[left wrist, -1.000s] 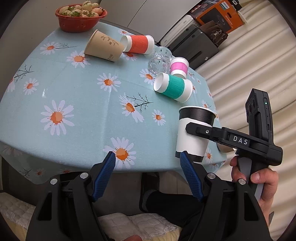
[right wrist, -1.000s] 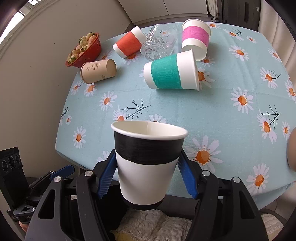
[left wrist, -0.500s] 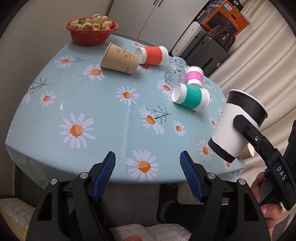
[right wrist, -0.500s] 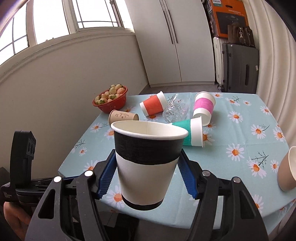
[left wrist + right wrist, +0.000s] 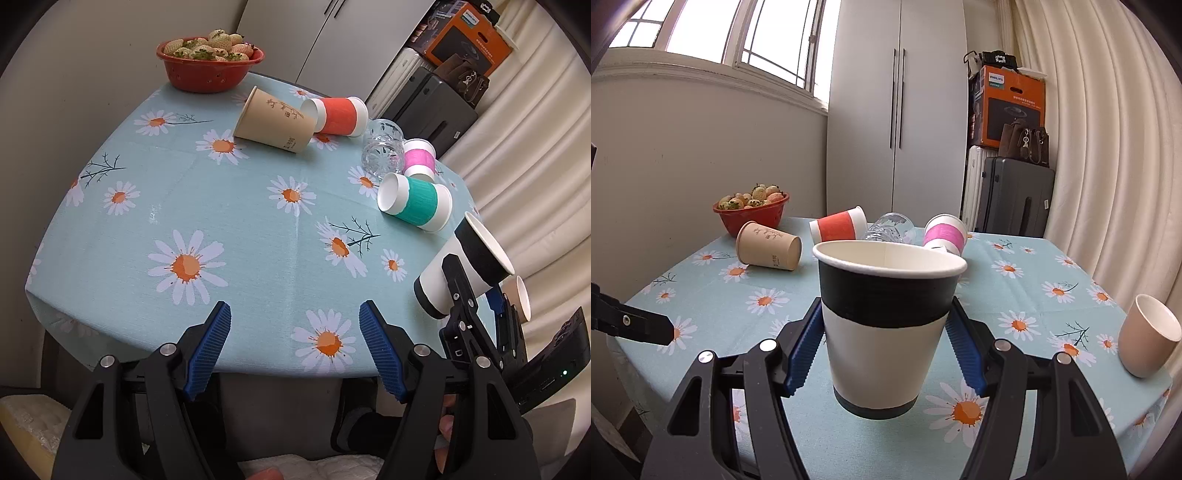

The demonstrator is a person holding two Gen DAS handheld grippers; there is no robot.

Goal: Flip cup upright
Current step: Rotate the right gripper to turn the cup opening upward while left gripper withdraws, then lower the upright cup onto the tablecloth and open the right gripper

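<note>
My right gripper (image 5: 884,341) is shut on a black-and-white paper cup (image 5: 886,325), rim up, held above the near part of the table. In the left wrist view the same cup (image 5: 461,273) is at the right table edge, tilted, with the right gripper (image 5: 476,295) around it. My left gripper (image 5: 295,343) is open and empty over the near table edge. Cups lie on their sides: a teal one (image 5: 415,203), a brown one (image 5: 275,120), an orange one (image 5: 338,116) and a pink one (image 5: 419,160).
The table has a light blue daisy cloth (image 5: 221,206). A clear glass (image 5: 382,151) lies on its side among the cups. A red bowl of strawberries (image 5: 208,62) stands at the far left. A beige cup (image 5: 1147,341) stands upright at the right edge. Suitcases (image 5: 1015,195) stand behind.
The right gripper has raised the black-and-white cup off the table and moved it right, tilting as seen from the left. The left gripper has drawn back slightly and stayed open.
</note>
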